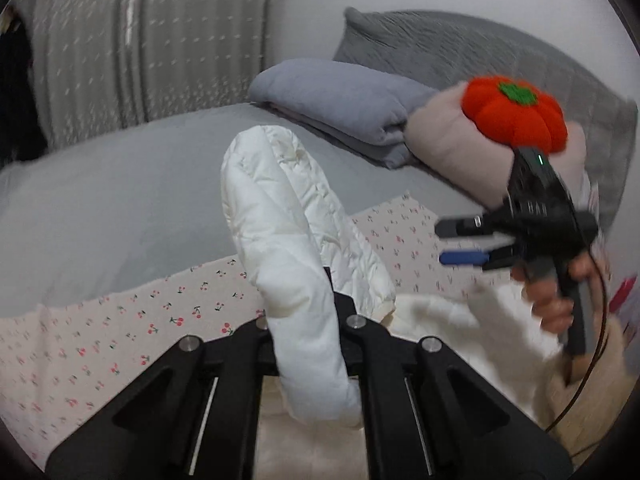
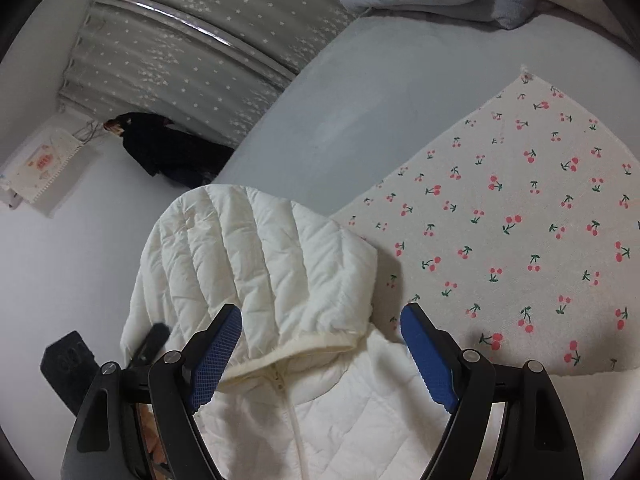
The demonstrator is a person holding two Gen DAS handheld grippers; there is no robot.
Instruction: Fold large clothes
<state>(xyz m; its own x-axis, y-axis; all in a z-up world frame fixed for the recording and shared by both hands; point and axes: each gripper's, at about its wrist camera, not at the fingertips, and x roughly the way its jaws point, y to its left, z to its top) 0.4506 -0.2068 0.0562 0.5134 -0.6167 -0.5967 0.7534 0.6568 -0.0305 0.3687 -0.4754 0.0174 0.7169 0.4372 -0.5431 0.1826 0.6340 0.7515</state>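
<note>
White quilted jacket (image 1: 280, 216) sleeve is pinched, it seems, in the closed left gripper (image 1: 308, 320); the right gripper (image 2: 320, 344) hangs spread above the hood (image 2: 256, 264).

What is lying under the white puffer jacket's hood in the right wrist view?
The hood lies partly on the cherry-print cloth and partly over the grey bed sheet. What is directly beneath the padded fabric is covered.

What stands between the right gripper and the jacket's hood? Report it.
Nothing visible. The right gripper is open above the white jacket, whose hood lies between its fingers with no other object in the gap. The left gripper is shut on a puffy fold of the jacket.
</note>
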